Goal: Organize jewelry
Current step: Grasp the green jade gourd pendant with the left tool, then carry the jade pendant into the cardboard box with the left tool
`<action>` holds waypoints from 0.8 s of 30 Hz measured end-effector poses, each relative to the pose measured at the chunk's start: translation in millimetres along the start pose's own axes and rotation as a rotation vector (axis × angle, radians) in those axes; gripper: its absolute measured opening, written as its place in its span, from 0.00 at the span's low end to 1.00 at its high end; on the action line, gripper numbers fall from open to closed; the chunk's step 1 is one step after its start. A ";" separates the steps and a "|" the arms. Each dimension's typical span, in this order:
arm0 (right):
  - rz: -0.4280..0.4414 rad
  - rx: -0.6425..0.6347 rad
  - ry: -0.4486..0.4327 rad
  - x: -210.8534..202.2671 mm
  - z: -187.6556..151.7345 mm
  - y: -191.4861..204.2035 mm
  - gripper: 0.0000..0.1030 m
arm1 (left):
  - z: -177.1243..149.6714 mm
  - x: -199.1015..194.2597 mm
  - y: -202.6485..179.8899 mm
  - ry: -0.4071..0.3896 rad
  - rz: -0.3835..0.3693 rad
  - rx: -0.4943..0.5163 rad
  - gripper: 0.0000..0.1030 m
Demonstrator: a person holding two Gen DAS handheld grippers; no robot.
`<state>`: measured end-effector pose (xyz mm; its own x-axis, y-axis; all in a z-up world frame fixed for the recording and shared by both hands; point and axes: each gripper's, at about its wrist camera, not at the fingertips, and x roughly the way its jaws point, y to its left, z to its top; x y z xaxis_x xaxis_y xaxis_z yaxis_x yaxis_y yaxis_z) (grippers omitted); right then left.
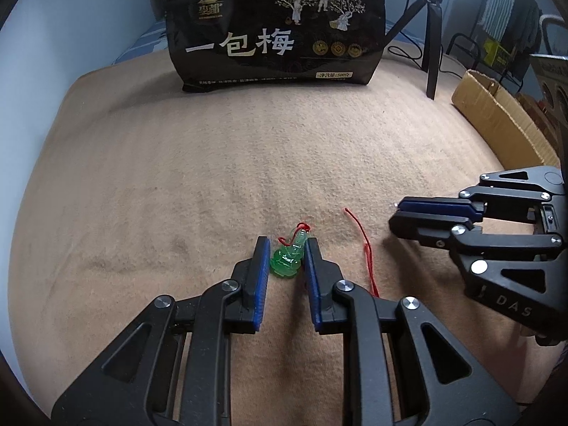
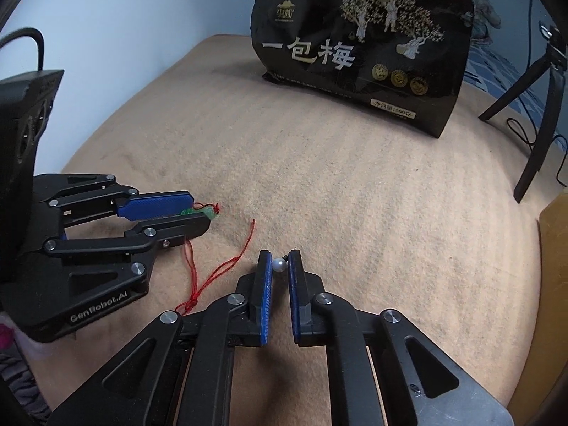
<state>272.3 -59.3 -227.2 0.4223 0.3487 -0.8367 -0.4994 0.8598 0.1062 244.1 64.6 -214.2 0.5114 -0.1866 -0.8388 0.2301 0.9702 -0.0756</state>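
A green carved pendant [image 1: 285,264] on a red cord [image 1: 365,252] lies on the tan blanket [image 1: 177,177]. My left gripper [image 1: 287,245] is shut on the pendant, with a blue pad against each side. The cord trails off to the right along the blanket. In the right wrist view a small white pearl [image 2: 279,266] sits between the tips of my right gripper [image 2: 280,254], which is shut on it just above the blanket. The left gripper [image 2: 200,210] shows at the left there, with the green pendant [image 2: 213,214] poking out past its tips and the red cord [image 2: 227,266] looping between the two grippers.
A large black snack bag [image 1: 277,28] with white lettering stands at the back of the blanket. A black tripod [image 1: 431,53] with cables stands at the back right. A cardboard box [image 1: 497,113] lines the right edge. A pale blue wall runs along the left.
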 end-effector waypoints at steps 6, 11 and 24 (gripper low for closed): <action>0.004 0.012 -0.029 -24.3 -3.8 -5.7 0.07 | 1.0 -16.9 -1.3 -0.019 -0.015 -0.021 0.18; 0.004 0.029 -0.063 -52.2 -6.7 -13.6 0.07 | 7.0 -42.3 -9.5 -0.062 -0.040 -0.021 0.18; -0.030 0.048 -0.158 -135.4 -17.1 -34.5 0.07 | 25.7 -97.7 -36.1 -0.151 -0.073 -0.023 0.18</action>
<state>219.4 -142.6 -126.7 0.5521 0.3733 -0.7456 -0.4495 0.8864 0.1110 207.1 43.9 -115.7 0.6128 -0.2766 -0.7402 0.2534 0.9561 -0.1474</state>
